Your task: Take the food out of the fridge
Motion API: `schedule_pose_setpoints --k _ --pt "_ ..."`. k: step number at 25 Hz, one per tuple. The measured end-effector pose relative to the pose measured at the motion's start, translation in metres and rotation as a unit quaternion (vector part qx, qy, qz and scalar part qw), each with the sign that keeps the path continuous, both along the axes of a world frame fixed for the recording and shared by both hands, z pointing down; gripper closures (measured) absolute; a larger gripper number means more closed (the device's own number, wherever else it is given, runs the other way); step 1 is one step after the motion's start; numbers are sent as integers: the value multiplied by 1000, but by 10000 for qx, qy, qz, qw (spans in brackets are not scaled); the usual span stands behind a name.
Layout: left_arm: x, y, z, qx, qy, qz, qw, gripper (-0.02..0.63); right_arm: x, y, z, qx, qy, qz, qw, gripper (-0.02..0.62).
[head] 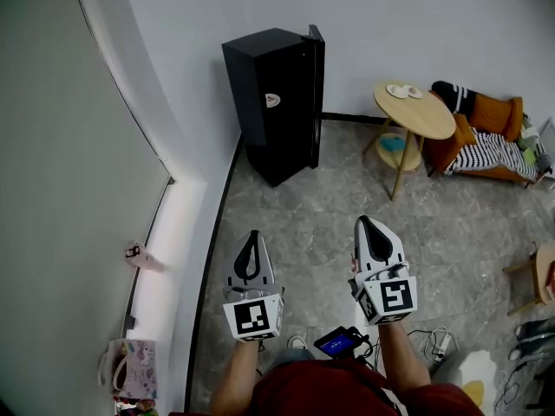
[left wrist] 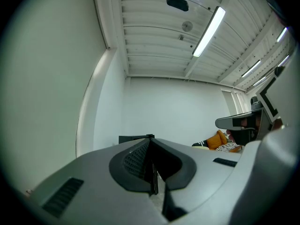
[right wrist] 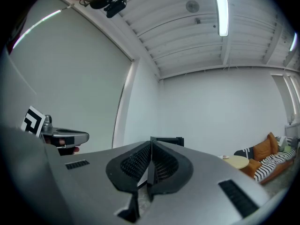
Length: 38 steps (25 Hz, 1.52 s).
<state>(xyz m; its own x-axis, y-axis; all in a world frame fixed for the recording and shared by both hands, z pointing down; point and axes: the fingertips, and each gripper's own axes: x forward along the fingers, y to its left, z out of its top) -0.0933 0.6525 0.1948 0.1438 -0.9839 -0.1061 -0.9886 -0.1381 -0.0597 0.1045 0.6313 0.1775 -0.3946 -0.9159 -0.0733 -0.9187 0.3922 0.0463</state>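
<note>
Left tongs [head: 252, 237], right tongs [head: 364, 224] closed; fridge [head: 276, 102] tall, black.

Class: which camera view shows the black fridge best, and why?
The head view: the whole fridge stands by the wall, seen from above. The gripper views show only its top edge, low past the jaws.

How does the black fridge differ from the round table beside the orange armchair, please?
The fridge is a tall black box; the round table is light wood on thin legs. The fridge stands near the corner; the round table to its right, beside the orange armchair. The fridge's top is bare; the round table carries small dishes. Both stand on the grey floor by the white wall.
</note>
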Motion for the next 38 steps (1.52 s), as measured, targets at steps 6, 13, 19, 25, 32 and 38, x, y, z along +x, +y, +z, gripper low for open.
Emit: schedule_pose_setpoints --k 6,13,19,25,32,38 --pt "-23 -24 1 0 34 -11 10000 592 -27 -23 1 94 4 -85 9999 572" --pt "-28 -47 2 -13 76 29 10000 592 -37 -42 -1 54 -44 -81 9999 572" --pt "-20 -69 3 -21 40 64 10000 592 -31 -68 1 115 -63 -67 9999 572" --pt "-15 -113 7 -25 40 -35 10000 592 -26 -114 5 216 -227 -138 9994 572" --pt "11 -183 5 -41 70 -125 9999 592 -1 -185 10 69 -64 -259 9996 572" --pt "36 -243 5 -65 130 -186 9997 592 20 -245 0 140 -113 -325 9993 572"
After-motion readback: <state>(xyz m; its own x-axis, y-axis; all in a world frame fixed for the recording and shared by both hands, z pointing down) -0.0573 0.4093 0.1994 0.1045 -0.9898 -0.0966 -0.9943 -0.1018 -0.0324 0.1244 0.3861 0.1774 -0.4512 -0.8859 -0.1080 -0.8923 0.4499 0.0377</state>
